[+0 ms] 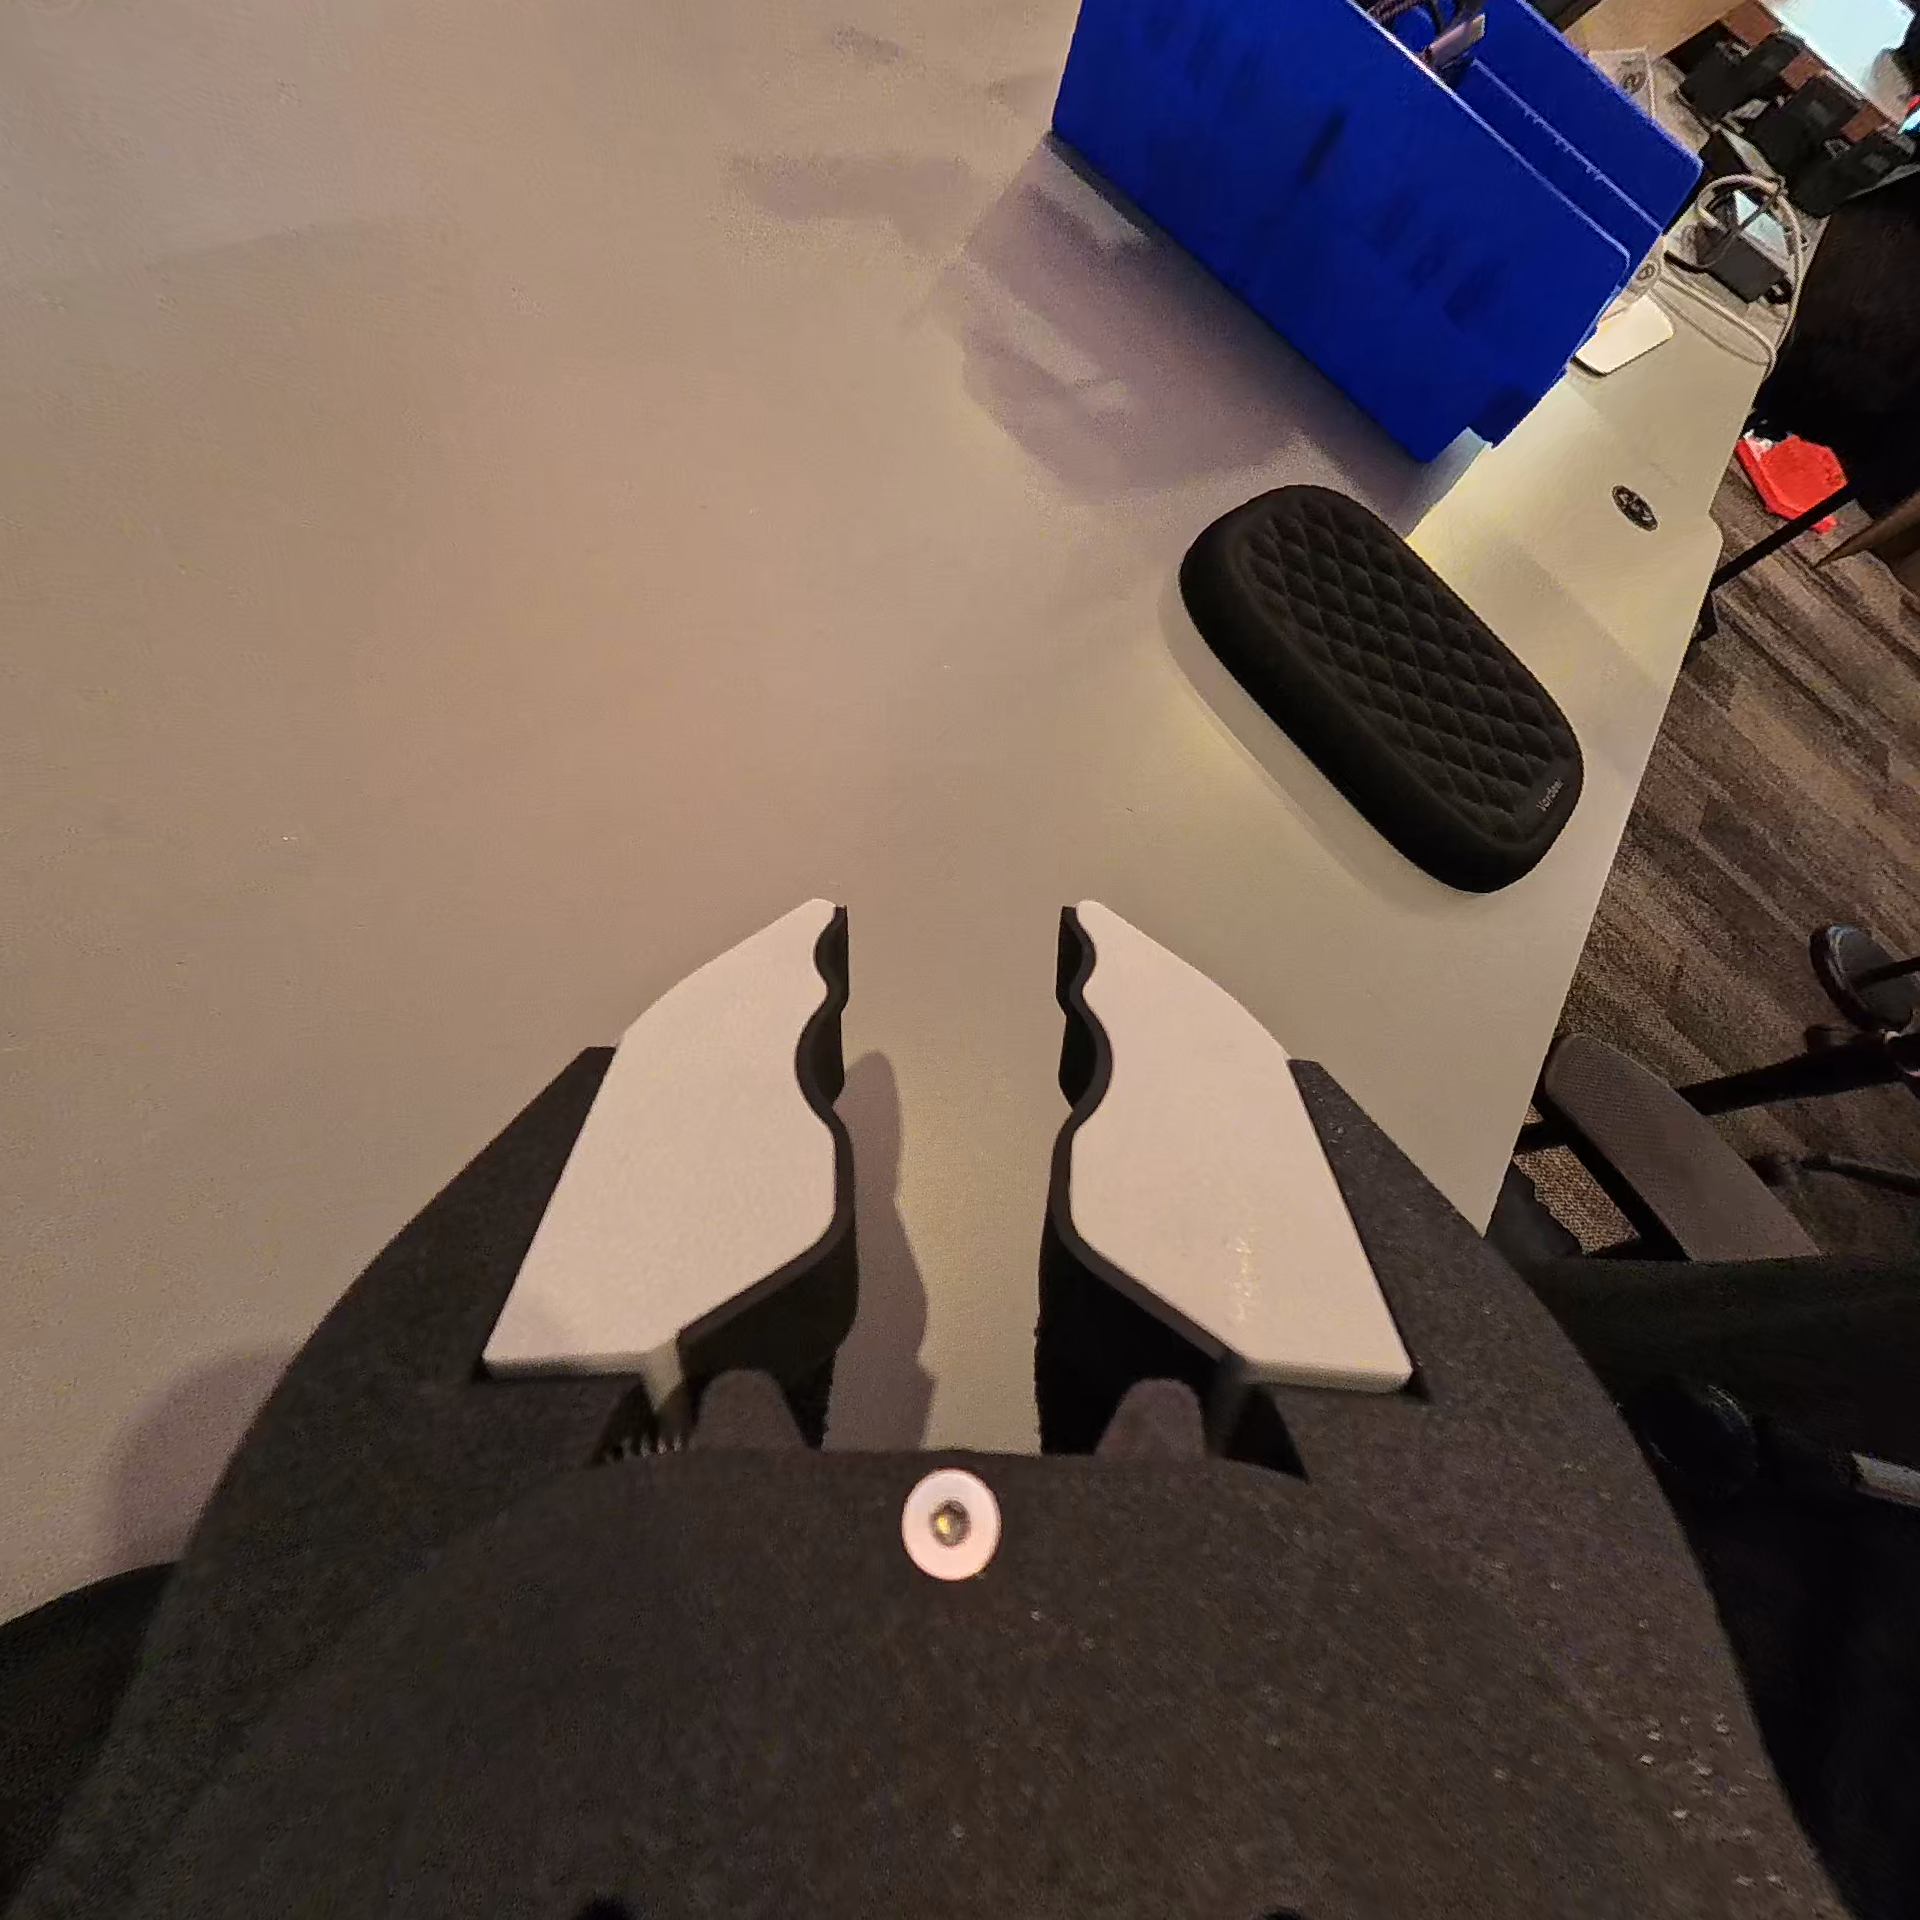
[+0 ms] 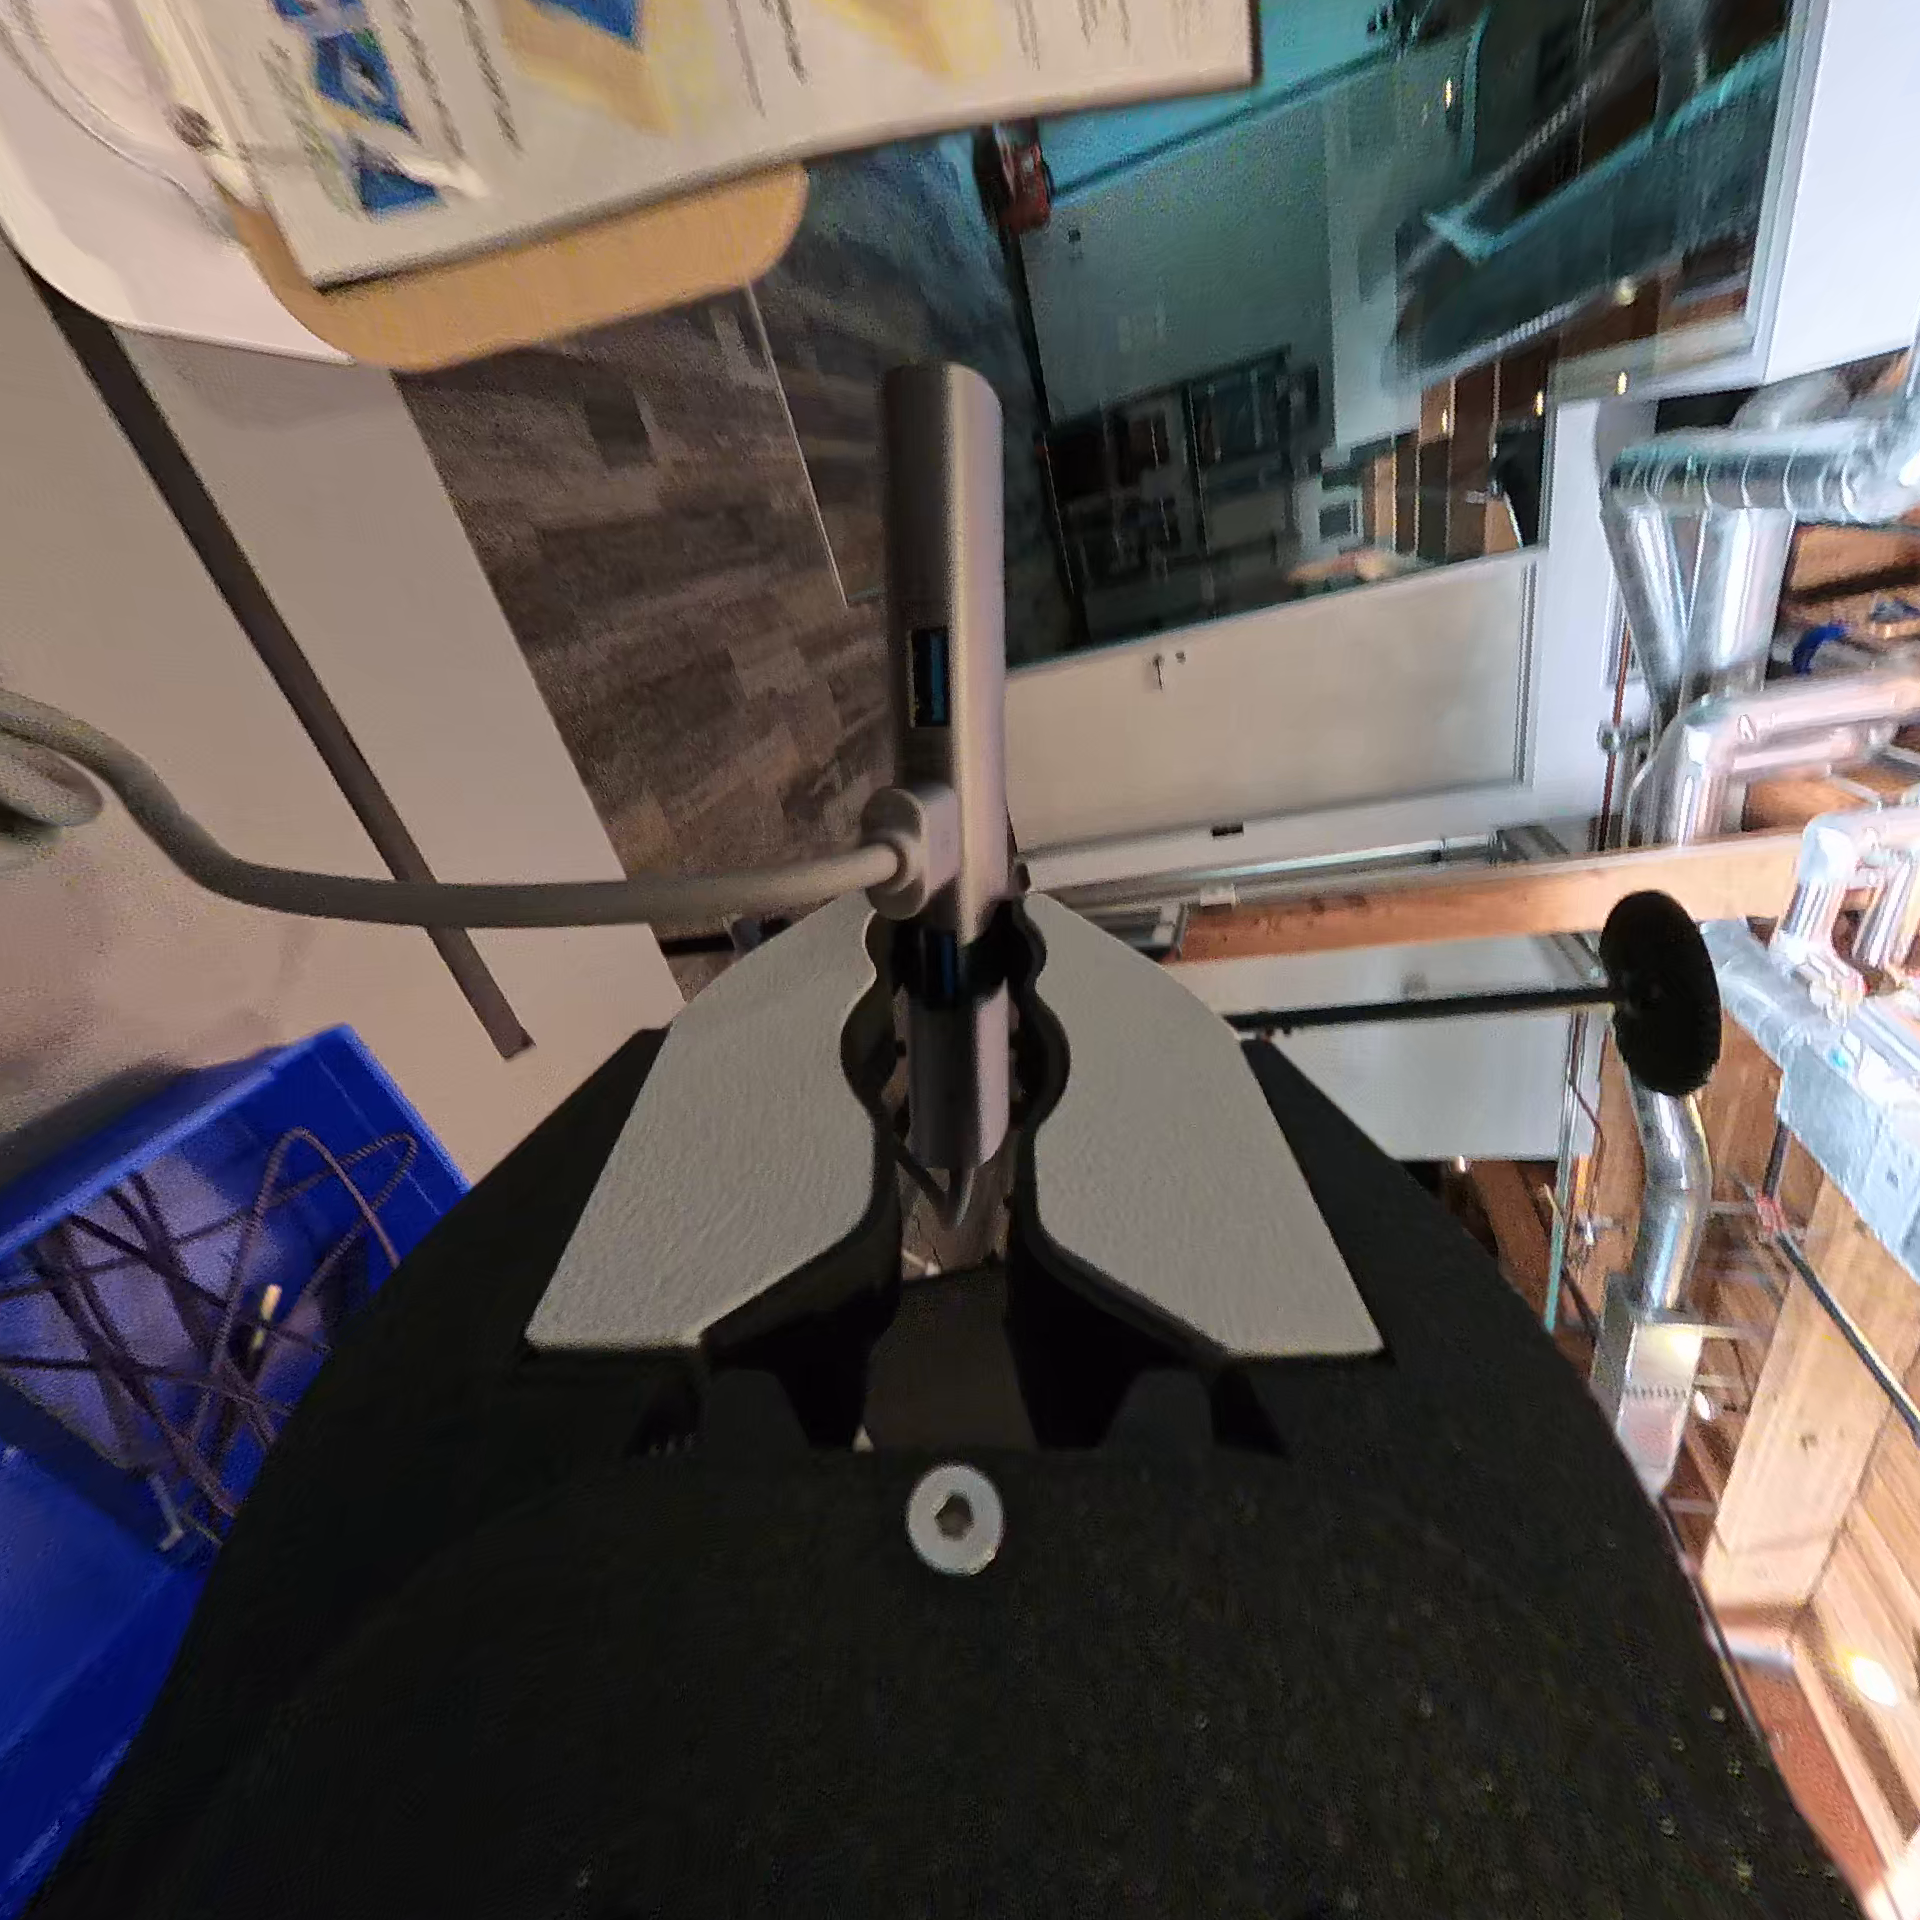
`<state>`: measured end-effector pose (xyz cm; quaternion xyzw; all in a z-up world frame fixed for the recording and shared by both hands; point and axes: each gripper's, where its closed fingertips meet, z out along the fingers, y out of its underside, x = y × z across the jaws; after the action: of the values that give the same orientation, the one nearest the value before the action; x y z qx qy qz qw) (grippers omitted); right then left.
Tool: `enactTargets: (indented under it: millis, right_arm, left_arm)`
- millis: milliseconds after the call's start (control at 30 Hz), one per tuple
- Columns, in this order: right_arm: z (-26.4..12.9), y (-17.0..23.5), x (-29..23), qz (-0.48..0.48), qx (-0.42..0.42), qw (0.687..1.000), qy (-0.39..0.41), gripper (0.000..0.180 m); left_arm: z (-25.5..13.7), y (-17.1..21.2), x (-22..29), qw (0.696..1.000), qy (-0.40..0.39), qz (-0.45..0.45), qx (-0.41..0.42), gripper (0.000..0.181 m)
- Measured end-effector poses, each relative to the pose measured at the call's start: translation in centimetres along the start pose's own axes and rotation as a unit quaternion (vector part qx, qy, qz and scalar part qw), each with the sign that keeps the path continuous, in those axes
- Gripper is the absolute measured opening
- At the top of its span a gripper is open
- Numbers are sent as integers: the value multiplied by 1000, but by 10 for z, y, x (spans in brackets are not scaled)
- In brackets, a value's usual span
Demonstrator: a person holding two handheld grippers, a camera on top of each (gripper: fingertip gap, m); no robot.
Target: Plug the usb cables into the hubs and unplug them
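Pale bench (image 1: 416, 520) lies bare under the left gripper (image 1: 952, 914), whose jaws stand apart on nothing. Clamped between the right gripper's (image 2: 948, 935) jaws, a grey hub (image 2: 961, 623) sticks out ahead, its cable (image 2: 468, 894) trailing left. Blue bins (image 1: 1330, 208) and a black pad (image 1: 1382, 686) sit ahead-right of the left gripper.

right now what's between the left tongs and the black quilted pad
Only bare white table lies between the open left tongs and the black quilted oval pad, in the left wrist view.
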<state>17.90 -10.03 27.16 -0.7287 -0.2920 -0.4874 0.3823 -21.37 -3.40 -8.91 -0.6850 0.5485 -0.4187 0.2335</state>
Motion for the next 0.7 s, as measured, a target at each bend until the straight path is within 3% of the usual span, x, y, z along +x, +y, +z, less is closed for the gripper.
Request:
enactTargets:
  millis: [400, 567, 700]
  right_arm:
    - [36, 148, 32, 38, -155, 987, 4, 18]
    - [35, 172, 60, 84, -168, 982, 32, 18]
    - [48, 182, 33, 97, -159, 983, 7, 18]
  left_arm:
    - [-12, 2, -4, 999, -41, -14, 7, 37]
    - [-12, -3, -6, 998, -53, -17, 11, 36]
    - [-4, -9, -3, 999, -47, -16, 17, 36]
